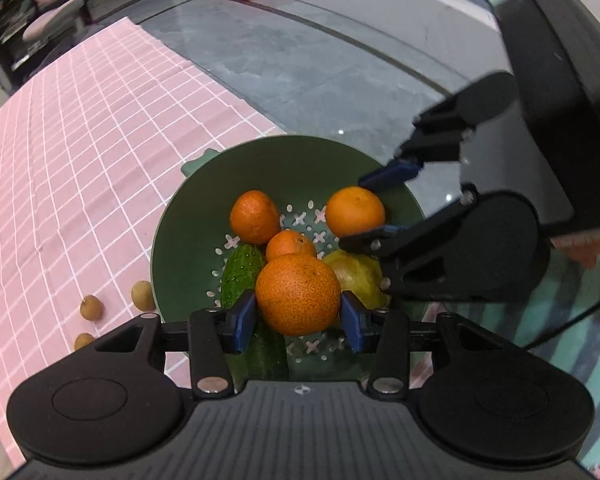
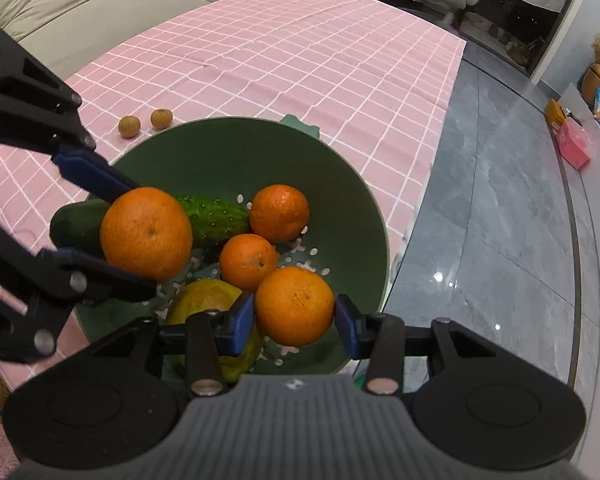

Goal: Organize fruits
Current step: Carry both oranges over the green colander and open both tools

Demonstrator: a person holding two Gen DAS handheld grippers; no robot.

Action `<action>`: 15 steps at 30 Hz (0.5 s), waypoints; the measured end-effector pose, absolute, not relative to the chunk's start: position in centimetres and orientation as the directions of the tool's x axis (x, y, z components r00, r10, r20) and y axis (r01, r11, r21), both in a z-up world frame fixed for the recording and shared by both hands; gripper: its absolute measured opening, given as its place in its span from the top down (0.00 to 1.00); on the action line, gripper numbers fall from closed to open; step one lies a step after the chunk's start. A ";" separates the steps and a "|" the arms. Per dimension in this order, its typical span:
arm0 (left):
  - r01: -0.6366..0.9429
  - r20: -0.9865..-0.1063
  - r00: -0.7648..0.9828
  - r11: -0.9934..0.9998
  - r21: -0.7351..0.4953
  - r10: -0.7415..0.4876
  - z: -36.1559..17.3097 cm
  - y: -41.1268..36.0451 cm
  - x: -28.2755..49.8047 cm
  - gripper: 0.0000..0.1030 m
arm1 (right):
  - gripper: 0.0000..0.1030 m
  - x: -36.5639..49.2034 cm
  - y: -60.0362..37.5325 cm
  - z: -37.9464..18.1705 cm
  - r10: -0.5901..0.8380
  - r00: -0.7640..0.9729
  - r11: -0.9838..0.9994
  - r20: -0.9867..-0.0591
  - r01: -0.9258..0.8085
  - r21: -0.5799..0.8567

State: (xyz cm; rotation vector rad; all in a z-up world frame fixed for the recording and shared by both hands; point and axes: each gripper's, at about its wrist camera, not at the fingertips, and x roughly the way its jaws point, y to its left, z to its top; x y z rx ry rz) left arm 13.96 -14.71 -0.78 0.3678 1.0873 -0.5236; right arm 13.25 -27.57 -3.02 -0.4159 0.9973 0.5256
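Observation:
A green colander bowl point(image 1: 188, 240) point(image 2: 228, 152) stands at the edge of the pink checked tablecloth. My left gripper point(image 1: 298, 300) point(image 2: 140, 236) is shut on a large orange point(image 1: 298, 294) point(image 2: 146, 233) over the bowl's near side. My right gripper point(image 2: 294, 308) point(image 1: 364, 210) is shut on a second orange point(image 2: 295, 306) point(image 1: 355, 211) over the bowl. Inside lie two loose oranges point(image 1: 254, 217) point(image 1: 290, 245), a bumpy green cucumber point(image 1: 242, 276) point(image 2: 214, 218) and a yellow fruit point(image 1: 358, 276) point(image 2: 208, 300), partly hidden by the held oranges.
Small brown round fruits point(image 1: 91, 307) point(image 2: 129, 126) lie on the tablecloth point(image 1: 80, 160) beside the bowl. The table edge runs right behind the bowl, with grey tiled floor point(image 2: 500, 200) beyond. A beige sofa point(image 2: 60, 12) stands past the table's far side.

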 end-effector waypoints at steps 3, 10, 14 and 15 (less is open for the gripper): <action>0.569 -0.908 0.359 0.822 0.030 -0.216 -0.8 -14.8 14.1 0.50 | 0.60 13.6 -27.5 -3.2 0.217 0.433 0.801 -0.875 -0.591 -0.094; 0.555 -0.901 0.365 0.832 0.008 -0.234 -0.8 -14.4 14.1 0.50 | 0.59 13.4 -27.3 -3.1 0.210 0.433 0.802 -0.876 -0.589 -0.099; 0.557 -0.900 0.356 0.831 -0.013 -0.253 -0.6 -14.2 14.0 0.51 | 0.51 13.0 -27.3 -2.7 0.221 0.443 0.806 -0.869 -0.585 -0.094; 0.562 -0.900 0.352 0.827 -0.015 -0.256 -0.5 -14.2 13.9 0.51 | 0.49 12.8 -27.3 -2.5 0.224 0.449 0.808 -0.865 -0.581 -0.092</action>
